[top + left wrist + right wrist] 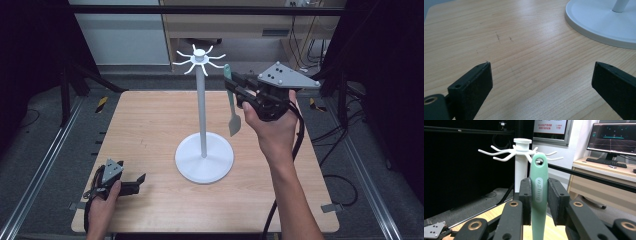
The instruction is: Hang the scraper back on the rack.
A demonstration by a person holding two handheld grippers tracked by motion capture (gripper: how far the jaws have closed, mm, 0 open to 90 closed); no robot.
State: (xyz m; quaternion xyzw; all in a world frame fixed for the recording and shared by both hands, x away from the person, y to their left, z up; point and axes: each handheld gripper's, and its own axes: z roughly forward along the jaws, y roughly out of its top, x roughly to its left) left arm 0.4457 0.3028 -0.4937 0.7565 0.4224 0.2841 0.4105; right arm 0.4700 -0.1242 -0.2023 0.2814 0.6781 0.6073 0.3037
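Mint-green plastic spatula (230, 97) with a hanging hole at the top of its handle and a grey blade at the bottom hung upright in the air, just right of the tall white pole of the hook stand (202, 107). The right gripper (234, 86) had its two black jaws pressed against the handle from either side, below the hole, so the tool was clamped and held off the table. In the right gripper view, the handle (539, 192) rose between the padded jaws, and its hole sat close in front of the white curved hooks (499, 152) that spread from the cap of the stand. Whether the hole touched a hook could not be told.

That stand stood on a round white base (204, 157) near the middle of the light wooden table (145, 125). The grey blade hung above the right edge of the base, clear of it.

At the near left corner of the table the left gripper (141, 180) rested low, in the person's left hand (102, 202). Its jaws stood wide apart with nothing between them but bare wood, and in the left gripper view the rim of the base (584, 27) lay ahead to the right.
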